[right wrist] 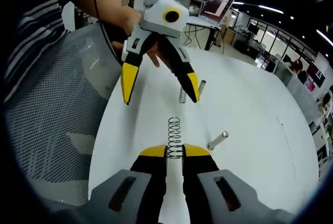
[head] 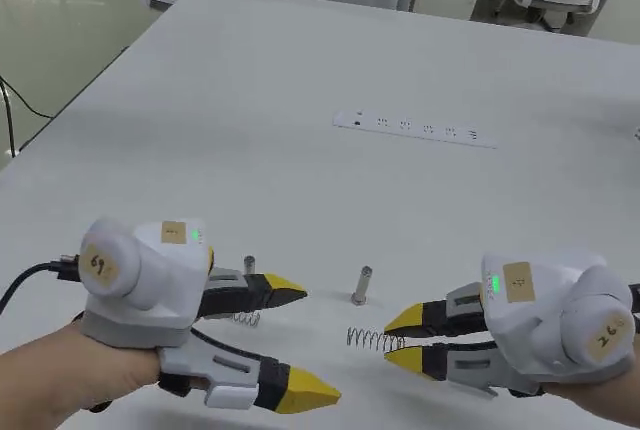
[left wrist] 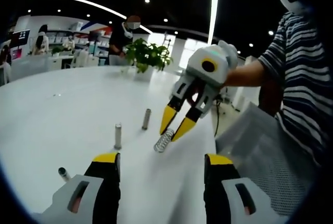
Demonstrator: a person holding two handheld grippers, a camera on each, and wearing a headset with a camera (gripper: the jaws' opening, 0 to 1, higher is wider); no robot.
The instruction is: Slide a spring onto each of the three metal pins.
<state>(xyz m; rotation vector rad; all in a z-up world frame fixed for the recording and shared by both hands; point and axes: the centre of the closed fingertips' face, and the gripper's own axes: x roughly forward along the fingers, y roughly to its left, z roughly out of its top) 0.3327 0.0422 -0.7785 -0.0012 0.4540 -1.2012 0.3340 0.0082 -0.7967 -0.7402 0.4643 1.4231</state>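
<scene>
Head view: my left tongs [head: 298, 340] gape wide above the matte white tabletop [head: 300, 100]. My right tongs [head: 402, 339] pinch one end of a thin coiled wire spring [head: 368, 337], which sticks out near a short, smooth metal pin [head: 362, 285] standing upright. Left gripper view: my yellow tips stand far apart, with the pin and the held spring ahead of them. Right gripper view: tips nearly closed on the spring's coils; a second spring [right wrist: 182, 95] lies farther off on the tabletop.

The head view looks down on the white surface [head: 300, 100]; both gripper views skim it, facing across one coiled steel spring [head: 372, 338].
</scene>
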